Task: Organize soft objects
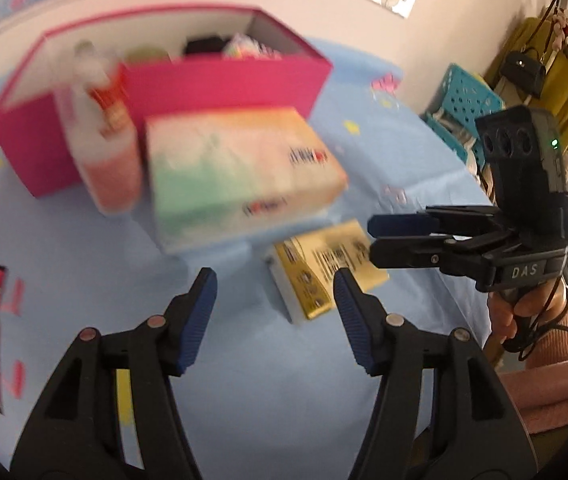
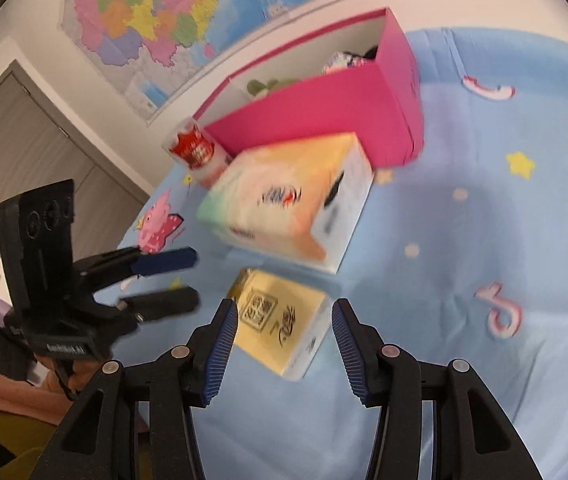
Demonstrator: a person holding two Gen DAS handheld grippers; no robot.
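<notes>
A pink box (image 1: 220,84) is sitting open on a blue sheet (image 1: 252,380) with cartoon pictures on it. Some soft things are lying inside the box, but they are too blurry to name. A big pack of tissues (image 1: 240,176) is lying just in front of the box, and a bottle with a red label (image 1: 104,148) is standing beside it, against the box. A small yellow pack (image 1: 323,276) is lying flat on the sheet, nearer than the tissues.

The left gripper (image 1: 276,320) is hanging over the sheet with its fingers spread apart, holding nothing. The right gripper (image 2: 284,344) is hanging right over the yellow pack, fingers spread too, not squeezing it. A map (image 2: 152,12) is hanging on the wall behind.
</notes>
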